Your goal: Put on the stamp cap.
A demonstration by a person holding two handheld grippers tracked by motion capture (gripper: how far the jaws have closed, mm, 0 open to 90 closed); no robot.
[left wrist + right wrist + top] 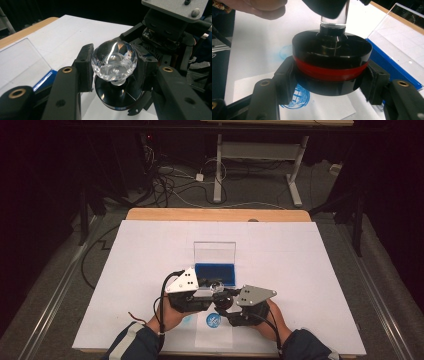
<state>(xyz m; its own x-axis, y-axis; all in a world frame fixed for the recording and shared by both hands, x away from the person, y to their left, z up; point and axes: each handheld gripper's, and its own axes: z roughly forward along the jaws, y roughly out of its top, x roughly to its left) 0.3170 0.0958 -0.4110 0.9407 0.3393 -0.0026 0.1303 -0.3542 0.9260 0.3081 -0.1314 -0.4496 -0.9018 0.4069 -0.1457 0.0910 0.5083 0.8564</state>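
Observation:
A round stamp is held over the white table between both grippers. Its clear faceted knob sits on a short stem above a black disc base with a red band. My left gripper is shut on the knob, one pad on each side. My right gripper is shut on the base, its pads on the rim at the red band. In the high view the left gripper and the right gripper meet at the stamp, low near the front edge.
An ink pad box with a blue pad and an upright clear lid stands just behind the grippers. A paper sheet under them carries a round blue print. A fainter blue mark lies beside it.

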